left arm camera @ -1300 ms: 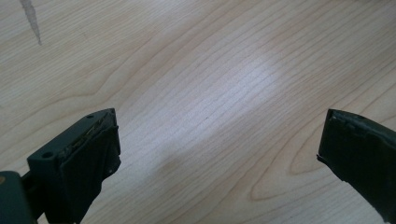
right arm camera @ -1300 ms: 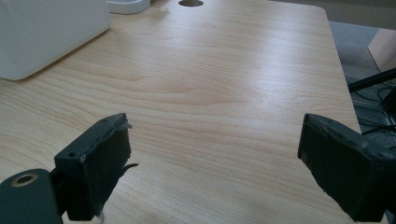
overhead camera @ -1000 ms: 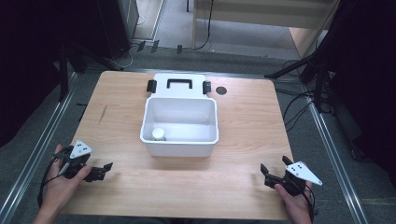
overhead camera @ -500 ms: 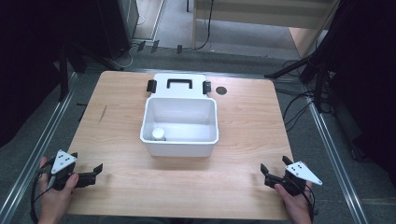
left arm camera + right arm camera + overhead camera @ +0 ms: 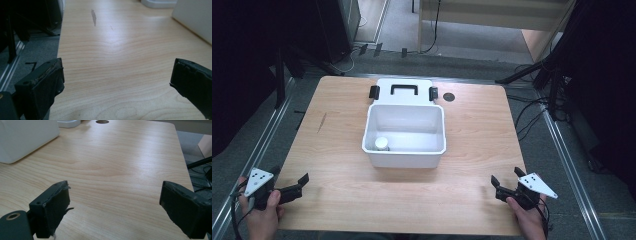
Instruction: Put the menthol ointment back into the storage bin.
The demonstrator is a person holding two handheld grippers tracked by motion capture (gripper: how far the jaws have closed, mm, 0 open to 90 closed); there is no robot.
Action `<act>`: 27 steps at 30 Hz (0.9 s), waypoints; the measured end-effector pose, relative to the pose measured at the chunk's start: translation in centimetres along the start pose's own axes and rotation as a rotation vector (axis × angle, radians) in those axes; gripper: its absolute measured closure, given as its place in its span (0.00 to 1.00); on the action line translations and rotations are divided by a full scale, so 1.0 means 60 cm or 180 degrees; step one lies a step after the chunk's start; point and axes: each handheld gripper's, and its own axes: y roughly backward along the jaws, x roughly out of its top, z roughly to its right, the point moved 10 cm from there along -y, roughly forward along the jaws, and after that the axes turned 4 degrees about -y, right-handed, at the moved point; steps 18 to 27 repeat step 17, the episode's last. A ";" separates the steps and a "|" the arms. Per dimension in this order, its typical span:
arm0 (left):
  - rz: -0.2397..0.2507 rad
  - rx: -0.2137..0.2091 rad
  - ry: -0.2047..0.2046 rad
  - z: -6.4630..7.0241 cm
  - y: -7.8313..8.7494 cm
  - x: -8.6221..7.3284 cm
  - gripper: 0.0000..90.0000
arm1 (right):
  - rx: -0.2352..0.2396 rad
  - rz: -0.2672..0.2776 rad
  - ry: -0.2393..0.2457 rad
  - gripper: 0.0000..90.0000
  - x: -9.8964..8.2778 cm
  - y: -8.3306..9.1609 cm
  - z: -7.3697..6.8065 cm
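A white open box [image 5: 404, 155] stands in the middle of the wooden table [image 5: 472, 140], with a small white round container [image 5: 382, 144] lying in its near left corner. Behind it lies the white lid [image 5: 404, 102] with a black handle. My left gripper [image 5: 292, 176] rests at the table's near left corner, open and holding nothing. At the near right corner, my right gripper [image 5: 506, 177] is open too, with nothing in it. In the left gripper view [image 5: 116, 77] the box's wall [image 5: 195, 17] lies far right. The right gripper view [image 5: 115, 202] has the box [image 5: 25, 137] at upper left.
A round hole [image 5: 449, 97] pierces the table right of the lid, also seen as the hole [image 5: 102, 121] in the right gripper view. A dark streak [image 5: 93, 17] marks the wood on the left. Metal rails, cables and dark stands surround the table.
My left gripper has drifted left and back toward the table's near left corner, still open. The right gripper, the box and the lid have stayed put.
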 end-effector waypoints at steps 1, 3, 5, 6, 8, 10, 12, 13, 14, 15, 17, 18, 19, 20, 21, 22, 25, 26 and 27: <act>0.0020 -0.0017 0.0078 -0.003 0.001 0.000 0.00 | 0.0000 0.0002 0.0005 0.11 0.000 0.000 0.000; 0.0046 -0.0052 0.0193 -0.008 0.002 0.000 0.00 | 0.0003 0.0004 0.0006 0.11 0.000 0.000 0.000; 0.0056 -0.0093 0.0224 -0.007 0.003 0.000 0.00 | 0.0004 0.0005 0.0008 0.11 0.000 0.000 0.000; 0.0058 -0.0099 0.0222 -0.006 0.002 0.000 0.00 | 0.0006 0.0002 0.0004 0.11 0.000 0.000 0.000; 0.0059 -0.0095 0.0233 -0.007 0.001 -0.001 0.00 | 0.0006 0.0004 0.0005 0.11 0.000 0.000 0.000; 0.0059 -0.0087 0.0250 -0.008 0.001 -0.001 0.00 | 0.0007 0.0008 -0.0008 0.11 0.000 0.000 0.000; 0.0046 -0.0067 0.0231 -0.008 0.000 -0.002 0.00 | 0.0010 0.0015 0.0004 0.11 0.001 0.000 0.000; 0.0043 -0.0065 0.0221 -0.007 -0.001 -0.002 0.00 | 0.0011 0.0017 0.0001 0.11 0.001 0.000 0.000; 0.0037 -0.0061 0.0220 -0.007 -0.001 -0.002 0.00 | 0.0011 0.0017 0.0001 0.11 0.001 0.000 0.000; 0.0030 -0.0066 0.0224 -0.007 -0.001 -0.002 0.00 | 0.0015 0.0016 -0.0006 0.11 0.001 0.001 0.000; 0.0027 -0.0057 0.0250 -0.008 -0.001 -0.002 0.00 | 0.0018 0.0016 -0.0004 0.11 0.001 0.001 0.000; 0.0027 -0.0057 0.0250 -0.008 -0.001 -0.002 0.00 | 0.0018 0.0016 -0.0004 0.11 0.001 0.001 0.000; 0.0027 -0.0057 0.0250 -0.008 -0.001 -0.002 0.00 | 0.0018 0.0016 -0.0004 0.11 0.001 0.001 0.000; 0.0027 -0.0057 0.0250 -0.008 -0.001 -0.002 0.00 | 0.0018 0.0016 -0.0004 0.11 0.001 0.001 0.000; 0.0027 -0.0057 0.0250 -0.008 -0.001 -0.002 0.00 | 0.0018 0.0016 -0.0004 0.11 0.001 0.001 0.000; 0.0027 -0.0057 0.0250 -0.008 -0.001 -0.002 0.00 | 0.0018 0.0016 -0.0004 0.11 0.001 0.001 0.000; 0.0027 -0.0057 0.0250 -0.008 -0.001 -0.002 0.00 | 0.0018 0.0016 -0.0004 0.11 0.001 0.001 0.000; 0.0027 -0.0057 0.0250 -0.008 -0.001 -0.002 0.00 | 0.0018 0.0016 -0.0004 0.11 0.001 0.001 0.000; 0.0027 -0.0057 0.0250 -0.008 -0.001 -0.002 0.00 | 0.0018 0.0016 -0.0004 0.11 0.001 0.001 0.000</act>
